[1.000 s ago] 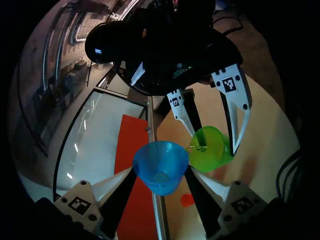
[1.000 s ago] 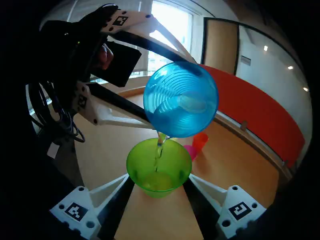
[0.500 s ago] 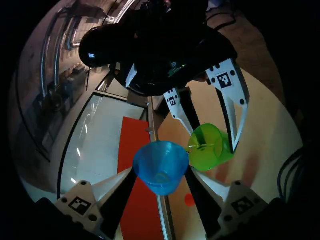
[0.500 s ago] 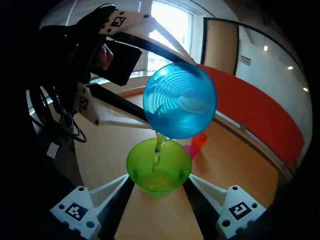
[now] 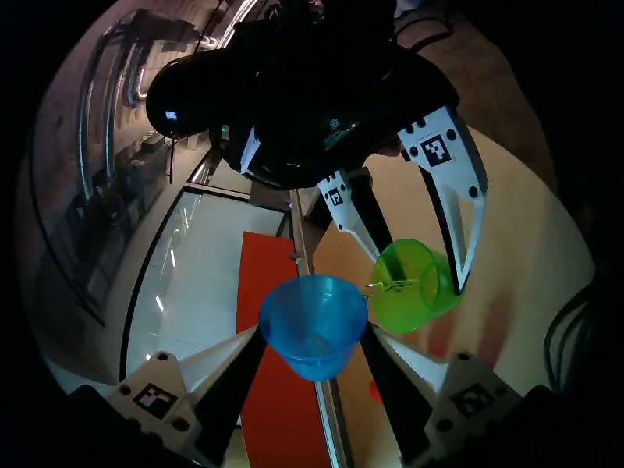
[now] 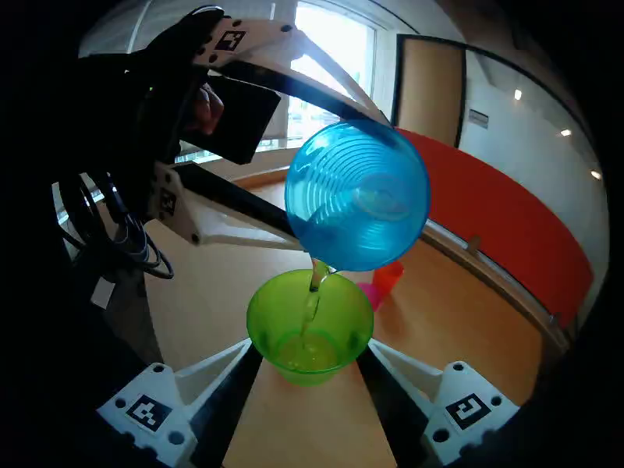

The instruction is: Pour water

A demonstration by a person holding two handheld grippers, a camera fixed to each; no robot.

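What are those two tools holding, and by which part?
Left gripper holds the blue cup by its sides; right gripper holds the green cup likewise.

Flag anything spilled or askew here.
Nothing stands out. The blue cup is tilted to pour, and its thin stream of water lands inside the green cup. The wooden table around it looks dry.

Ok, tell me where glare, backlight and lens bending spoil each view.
Right gripper view: the window is blown out white, backlighting the blue cup; the red panel bows with fisheye distortion. Left gripper view: the right gripper has its housing up top in near-black silhouette, while the green cup is sharp.
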